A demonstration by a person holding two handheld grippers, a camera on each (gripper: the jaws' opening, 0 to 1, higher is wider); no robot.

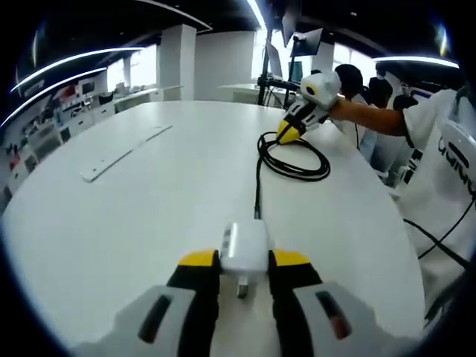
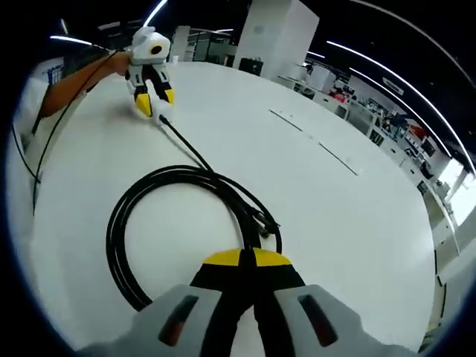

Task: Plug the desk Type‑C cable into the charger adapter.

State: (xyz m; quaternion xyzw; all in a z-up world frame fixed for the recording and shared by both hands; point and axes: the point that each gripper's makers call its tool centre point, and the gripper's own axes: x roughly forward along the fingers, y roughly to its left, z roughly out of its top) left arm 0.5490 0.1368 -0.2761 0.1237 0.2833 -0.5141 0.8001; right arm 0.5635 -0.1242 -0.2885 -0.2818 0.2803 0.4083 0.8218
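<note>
Yellow-tipped jaws of the left gripper [image 1: 244, 260] squeeze the white charger adapter [image 1: 243, 249] on the white table [image 1: 149, 216]. From it, the black cable [image 1: 291, 162] runs to a loose coil farther off. Over there, the right gripper [image 2: 245, 258] pinches the cable's coil, jaws closed tight.

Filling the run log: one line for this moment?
left gripper: shut on charger | right gripper: shut on cable | plugged in
</note>
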